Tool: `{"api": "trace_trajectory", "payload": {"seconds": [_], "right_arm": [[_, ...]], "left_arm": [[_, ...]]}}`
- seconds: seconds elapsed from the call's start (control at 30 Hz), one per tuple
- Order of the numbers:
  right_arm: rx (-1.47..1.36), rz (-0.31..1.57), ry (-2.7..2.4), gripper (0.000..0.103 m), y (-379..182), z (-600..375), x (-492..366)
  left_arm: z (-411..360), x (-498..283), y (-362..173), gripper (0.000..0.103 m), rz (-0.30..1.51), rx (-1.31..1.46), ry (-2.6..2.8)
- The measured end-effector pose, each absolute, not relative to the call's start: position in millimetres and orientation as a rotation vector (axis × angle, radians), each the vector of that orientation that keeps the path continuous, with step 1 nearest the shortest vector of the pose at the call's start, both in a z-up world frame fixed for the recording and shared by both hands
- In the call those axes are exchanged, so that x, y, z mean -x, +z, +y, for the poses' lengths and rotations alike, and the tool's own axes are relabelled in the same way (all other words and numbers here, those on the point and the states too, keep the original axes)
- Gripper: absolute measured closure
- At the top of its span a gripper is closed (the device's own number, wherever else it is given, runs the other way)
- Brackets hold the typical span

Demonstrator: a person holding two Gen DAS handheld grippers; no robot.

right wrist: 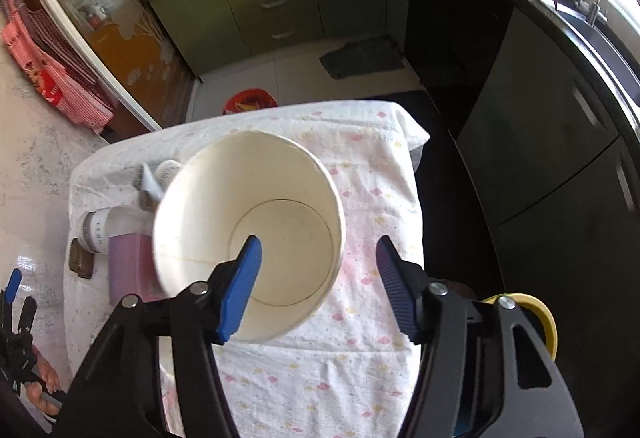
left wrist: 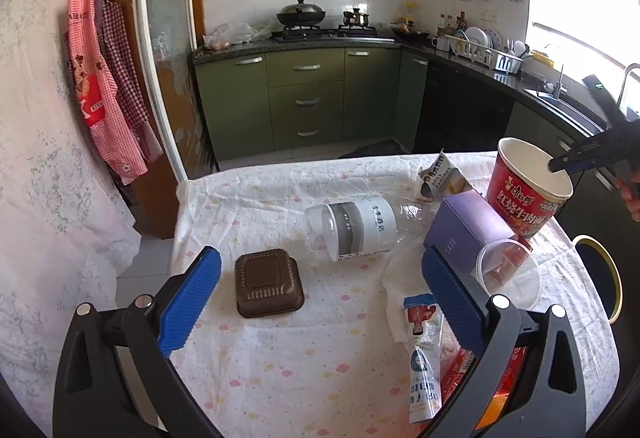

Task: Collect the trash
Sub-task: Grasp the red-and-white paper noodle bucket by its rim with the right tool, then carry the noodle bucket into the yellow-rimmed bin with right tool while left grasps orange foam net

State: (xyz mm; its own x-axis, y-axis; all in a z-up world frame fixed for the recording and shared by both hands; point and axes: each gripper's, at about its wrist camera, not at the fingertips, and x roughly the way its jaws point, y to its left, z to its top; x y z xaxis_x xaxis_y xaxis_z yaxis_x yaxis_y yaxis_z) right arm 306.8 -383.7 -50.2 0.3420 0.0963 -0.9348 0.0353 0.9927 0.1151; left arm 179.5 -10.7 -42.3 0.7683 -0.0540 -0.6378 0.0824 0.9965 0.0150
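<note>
Brown plastic, ribbed on top: a small square lidded tray (left wrist: 268,282) sits at the left of the cloth-covered table (left wrist: 280,366), just ahead of the left gripper (left wrist: 320,302), whose blue pads (left wrist: 188,302) stand wide apart with nothing between them. Next along, a clear bottle (left wrist: 352,228) with a white and grey label lies on its side. Near the right pad a printed wrapper (left wrist: 422,358) lies flat on a white tissue. Beyond it a purple box (left wrist: 466,224) rests beside a round clear lid (left wrist: 508,274). A crumpled foil packet (left wrist: 438,178) lies toward the far edge. At the right stands a red instant-noodle cup (left wrist: 528,186), upright and empty inside. The right gripper (right wrist: 316,278) is over that noodle cup (right wrist: 248,234): its left finger (right wrist: 240,286) reaches inside the mouth and its right finger is outside the wall, the two still well apart with the rim between them. I cannot tell whether either pad touches the cup. A roll of yellow tape (right wrist: 540,314) shows at the table's right edge.
</note>
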Motion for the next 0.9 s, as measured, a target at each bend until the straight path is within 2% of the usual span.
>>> {"api": "trace_trajectory", "payload": {"seconds": [0.13, 0.2, 0.4, 0.63, 0.77, 0.9], "right_arm": [[-0.157, 1.332, 0.023, 0.089, -83.1, -386.9, -328.7], [-0.181, 1.367, 0.033, 0.1, -93.6, -388.4, -333.8], [-0.22, 1.319, 0.052, 0.1, -79.3, -397.8, -323.3], [-0.252, 1.218, -0.028, 0.1, -21.5, -470.1, -239.3], [-0.299, 1.248, -0.192, 0.1, -43.2, -539.7, -190.0], [-0.341, 1.312, -0.301, 0.1, -93.4, -589.3, -162.7]], "left_arm": [[-15.1, -182.8, -53.6, 0.004, 0.707, -0.057, -0.086], [-15.4, -183.4, -56.8, 0.004, 0.712, -0.061, -0.094], [-15.3, -177.0, -55.8, 0.004, 0.714, -0.061, -0.104], [-21.7, -161.6, -49.0, 0.004, 0.72, -0.065, -0.167], [-29.8, -154.8, -48.0, 0.004, 0.737, -0.047, -0.222], [-44.0, -145.7, -48.8, 0.004, 0.758, -0.038, -0.289]]}}
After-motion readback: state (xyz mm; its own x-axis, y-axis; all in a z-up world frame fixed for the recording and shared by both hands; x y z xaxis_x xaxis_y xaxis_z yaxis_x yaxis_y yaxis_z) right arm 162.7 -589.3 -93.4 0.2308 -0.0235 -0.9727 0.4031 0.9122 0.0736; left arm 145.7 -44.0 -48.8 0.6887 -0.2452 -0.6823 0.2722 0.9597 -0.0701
